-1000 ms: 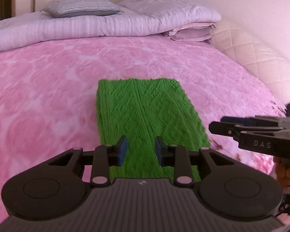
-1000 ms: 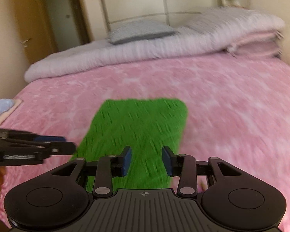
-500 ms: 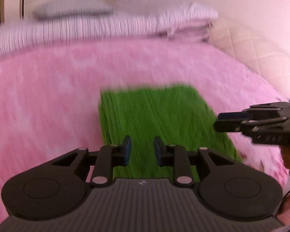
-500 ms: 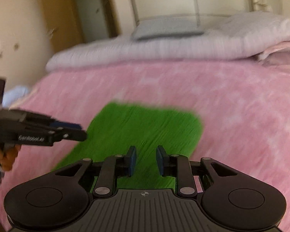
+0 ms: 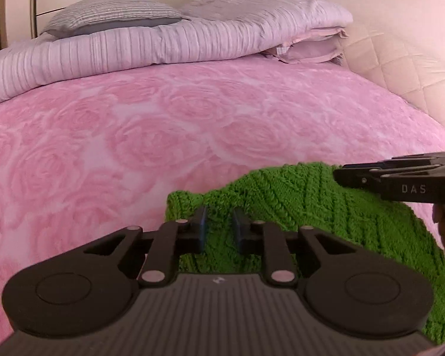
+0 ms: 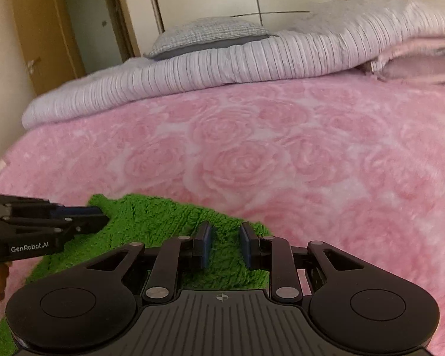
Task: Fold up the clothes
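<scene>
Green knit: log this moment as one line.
green knit folded on pink blanket | left tool closing over far left corner | right tool over far right corner | fabric between both, grip unclear

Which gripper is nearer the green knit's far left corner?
Left. The left gripper straddles the green knit just beside that corner; the right gripper straddles the far edge near the opposite corner. Both jaws have just been closing, knit between them.

The right gripper (image 5: 341, 175), seen from the left wrist camera, bore the white letters "DAS" on its black side. The left gripper (image 6: 103, 218), seen from the right wrist camera, carried "GenRobot.AI" in white on its body.
</scene>
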A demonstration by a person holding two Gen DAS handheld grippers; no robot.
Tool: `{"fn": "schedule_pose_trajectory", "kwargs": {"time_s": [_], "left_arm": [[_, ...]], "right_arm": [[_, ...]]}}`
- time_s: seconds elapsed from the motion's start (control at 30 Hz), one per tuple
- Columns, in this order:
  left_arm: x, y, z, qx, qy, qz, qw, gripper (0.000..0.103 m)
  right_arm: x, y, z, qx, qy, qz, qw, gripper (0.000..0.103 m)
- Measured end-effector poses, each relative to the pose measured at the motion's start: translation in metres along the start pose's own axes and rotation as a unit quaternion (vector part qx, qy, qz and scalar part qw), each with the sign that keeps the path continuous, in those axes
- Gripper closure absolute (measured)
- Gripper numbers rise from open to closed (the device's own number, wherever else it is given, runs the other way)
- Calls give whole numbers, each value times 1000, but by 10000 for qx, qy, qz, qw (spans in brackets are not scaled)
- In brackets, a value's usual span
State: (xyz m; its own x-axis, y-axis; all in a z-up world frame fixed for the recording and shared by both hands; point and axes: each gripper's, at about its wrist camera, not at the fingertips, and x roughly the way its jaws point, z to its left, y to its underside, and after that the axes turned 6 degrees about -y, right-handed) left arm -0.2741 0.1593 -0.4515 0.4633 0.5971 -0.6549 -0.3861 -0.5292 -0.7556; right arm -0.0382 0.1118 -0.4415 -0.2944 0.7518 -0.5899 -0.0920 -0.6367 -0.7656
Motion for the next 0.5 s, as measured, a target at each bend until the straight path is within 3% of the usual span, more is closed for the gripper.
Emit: {"fn": "schedule_pose_trajectory", "kwargs": {"time_s": [0.17, 0.27, 0.33, 0.5], "left_arm": [[-38, -8, 1, -220, -33, -31, 9997, 87], [-59, 1, -4, -268, 239, -22, 9994, 87], [-55, 10, -10, -159, 218, 126, 9996, 86], [-44, 21, -5, -500, 97, 393, 9979, 86]], "right_arm": [[-47, 5, 5, 148, -112, -265, 9995, 77], [-62, 19, 17, 218, -181, -190, 9994, 77], [-69, 30, 24, 282, -235, -107, 9993, 77], [-48, 41, 46, 92, 275, 180, 9994, 77]]}}
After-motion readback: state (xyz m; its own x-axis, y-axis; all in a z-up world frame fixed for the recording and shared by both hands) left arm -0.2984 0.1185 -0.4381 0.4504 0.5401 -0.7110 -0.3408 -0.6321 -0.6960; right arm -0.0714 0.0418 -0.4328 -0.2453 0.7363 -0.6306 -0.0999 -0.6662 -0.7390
